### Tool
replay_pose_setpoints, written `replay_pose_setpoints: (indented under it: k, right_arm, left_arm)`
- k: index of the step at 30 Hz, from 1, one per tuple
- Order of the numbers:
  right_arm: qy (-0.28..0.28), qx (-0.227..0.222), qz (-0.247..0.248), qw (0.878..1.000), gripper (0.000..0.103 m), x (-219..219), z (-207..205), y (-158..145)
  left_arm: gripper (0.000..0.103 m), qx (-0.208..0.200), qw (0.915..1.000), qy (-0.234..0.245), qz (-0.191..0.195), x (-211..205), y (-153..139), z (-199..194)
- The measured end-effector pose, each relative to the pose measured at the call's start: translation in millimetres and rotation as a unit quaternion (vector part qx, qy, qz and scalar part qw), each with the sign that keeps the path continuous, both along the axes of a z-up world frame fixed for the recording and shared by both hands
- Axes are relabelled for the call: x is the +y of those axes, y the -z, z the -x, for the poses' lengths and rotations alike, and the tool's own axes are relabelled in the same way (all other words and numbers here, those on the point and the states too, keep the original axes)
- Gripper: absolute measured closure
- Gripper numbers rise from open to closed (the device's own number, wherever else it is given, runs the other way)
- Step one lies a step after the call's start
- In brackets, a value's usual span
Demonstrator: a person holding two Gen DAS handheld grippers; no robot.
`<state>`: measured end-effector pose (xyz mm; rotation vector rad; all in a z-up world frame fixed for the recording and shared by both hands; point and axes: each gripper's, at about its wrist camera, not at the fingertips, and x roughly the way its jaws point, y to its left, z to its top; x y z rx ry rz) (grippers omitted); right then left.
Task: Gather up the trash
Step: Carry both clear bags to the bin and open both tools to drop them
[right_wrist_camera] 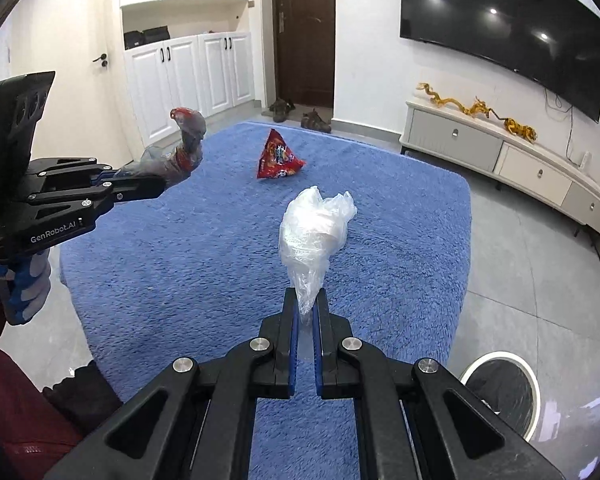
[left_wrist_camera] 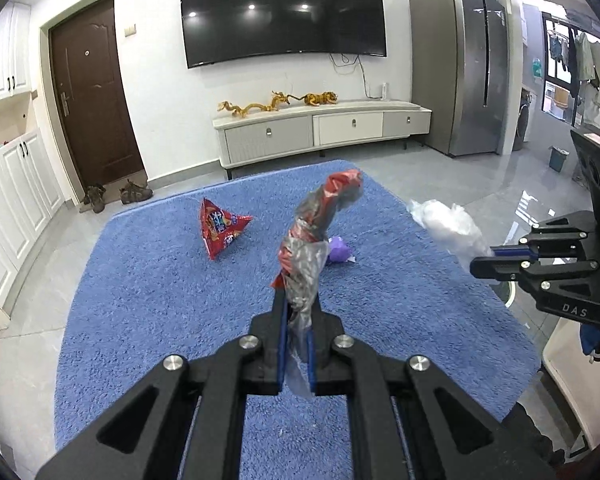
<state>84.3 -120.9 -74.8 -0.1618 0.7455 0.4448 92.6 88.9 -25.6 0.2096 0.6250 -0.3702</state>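
Above the blue rug [right_wrist_camera: 380, 220], left claw [left_wrist_camera: 299, 312] clamps the twisted wrapper [left_wrist_camera: 316, 232], right claw [right_wrist_camera: 305, 312] the clear bag [right_wrist_camera: 314, 232]; carry both to the bin [right_wrist_camera: 504, 392].

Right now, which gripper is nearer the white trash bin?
Right. The right gripper, holding a clear plastic bag, is just up-left of the white trash bin; the left gripper is across the blue rug.
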Motion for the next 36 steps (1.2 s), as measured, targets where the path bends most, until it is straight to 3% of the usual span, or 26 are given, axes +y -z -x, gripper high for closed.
replay_pose_setpoints:
  k: [10, 18, 23, 27, 36]
  right_arm:
    - [0.046, -0.012, -0.034, 0.998, 0.097, -51, 12, 0]
    - [0.136, -0.006, -0.061, 0.989, 0.097, -141, 13, 25]
    - [0.215, 0.021, -0.070, 0.974, 0.097, -209, 12, 59]
    - [0.273, 0.050, -0.082, 0.957, 0.097, -261, 8, 88]
    - [0.337, 0.085, -0.091, 0.933, 0.094, -331, -29, 126]
  left_arm:
    - [0.096, -0.003, 0.9994, 0.022, -0.026, -42, -7, -6]
    - [0.096, 0.036, 0.9924, 0.101, -0.060, -142, 8, -33]
    - [0.096, 0.088, 0.9799, 0.165, -0.069, -229, 31, -57]
    - [0.096, 0.131, 0.9699, 0.198, -0.053, -295, 49, -78]
    - [0.094, 0.222, 0.9458, 0.237, -0.008, -397, 92, -119]
